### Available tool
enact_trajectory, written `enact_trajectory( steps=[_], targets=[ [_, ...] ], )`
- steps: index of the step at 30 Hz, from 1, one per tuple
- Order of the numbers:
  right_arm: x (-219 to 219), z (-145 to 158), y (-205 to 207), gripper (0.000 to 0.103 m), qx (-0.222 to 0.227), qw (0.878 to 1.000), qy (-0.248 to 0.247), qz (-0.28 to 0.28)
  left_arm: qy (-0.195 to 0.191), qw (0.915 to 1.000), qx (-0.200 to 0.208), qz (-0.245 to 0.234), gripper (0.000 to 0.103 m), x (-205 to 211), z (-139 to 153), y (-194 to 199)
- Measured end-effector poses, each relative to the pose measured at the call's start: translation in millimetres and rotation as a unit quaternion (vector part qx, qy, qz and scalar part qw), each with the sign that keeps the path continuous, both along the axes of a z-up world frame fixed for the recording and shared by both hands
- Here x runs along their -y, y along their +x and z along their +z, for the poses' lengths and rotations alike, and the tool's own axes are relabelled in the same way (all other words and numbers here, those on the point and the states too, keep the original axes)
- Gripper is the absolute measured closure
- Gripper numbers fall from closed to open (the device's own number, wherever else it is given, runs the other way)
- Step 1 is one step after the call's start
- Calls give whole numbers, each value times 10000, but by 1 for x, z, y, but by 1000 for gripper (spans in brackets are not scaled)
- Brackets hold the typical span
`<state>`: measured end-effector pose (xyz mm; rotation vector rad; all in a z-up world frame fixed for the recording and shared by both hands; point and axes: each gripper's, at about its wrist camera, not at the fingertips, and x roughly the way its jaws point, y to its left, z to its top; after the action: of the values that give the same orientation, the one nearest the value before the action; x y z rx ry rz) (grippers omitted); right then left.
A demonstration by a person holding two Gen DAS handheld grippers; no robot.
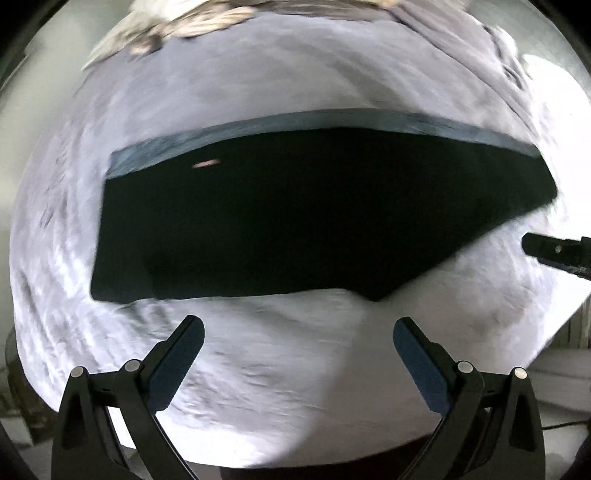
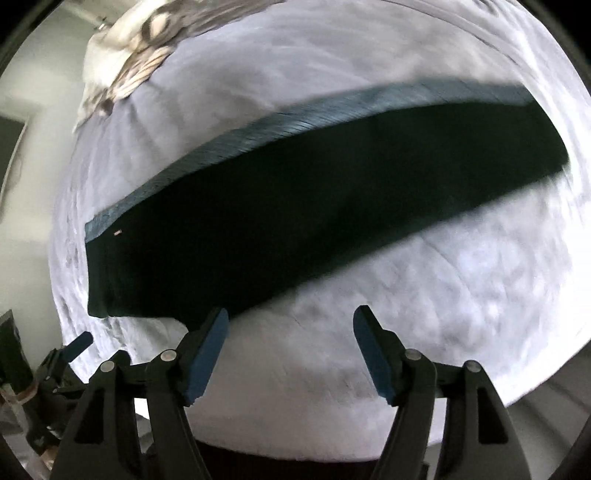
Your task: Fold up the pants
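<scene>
Dark pants (image 1: 314,221) lie flat on a pale bed sheet (image 1: 277,369), folded lengthwise, legs one on the other, with a grey-blue side stripe (image 1: 314,120) along the far edge. They also show in the right wrist view (image 2: 314,206). My left gripper (image 1: 297,332) is open and empty, above the sheet just short of the pants' near edge. My right gripper (image 2: 291,325) is open and empty; its left fingertip (image 2: 218,321) overlaps the pants' near edge. The right gripper's tip shows at the right in the left wrist view (image 1: 535,245). The left gripper's tip (image 2: 79,343) shows at lower left in the right wrist view.
A patterned cream-and-brown cloth (image 1: 177,22) lies bunched at the far end of the bed, also in the right wrist view (image 2: 129,70). A pale wall (image 2: 33,110) runs along the left. The bed's near edge (image 1: 295,461) drops off below the grippers.
</scene>
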<state>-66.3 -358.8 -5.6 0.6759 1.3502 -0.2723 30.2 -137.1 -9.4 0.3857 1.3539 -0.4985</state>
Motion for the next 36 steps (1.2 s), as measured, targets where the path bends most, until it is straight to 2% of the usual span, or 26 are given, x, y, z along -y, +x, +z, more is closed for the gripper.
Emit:
enact_trajectory(
  steps=[9, 18, 27, 36],
  targets=[
    [42, 7, -78, 29, 256, 9933, 229, -1104, 24, 9987, -96, -501, 0, 56, 15, -11],
    [80, -1, -118, 29, 406, 9827, 415, -1759, 210, 9966, -148, -783, 0, 95, 18, -29],
    [117, -19, -135, 29, 433, 9750, 633, -2085, 430, 9946, -147, -933, 0, 133, 12, -35],
    [154, -35, -140, 29, 378, 9722, 821, -2158, 567, 9926, -193, -1053, 0, 183, 5, -44]
  ],
)
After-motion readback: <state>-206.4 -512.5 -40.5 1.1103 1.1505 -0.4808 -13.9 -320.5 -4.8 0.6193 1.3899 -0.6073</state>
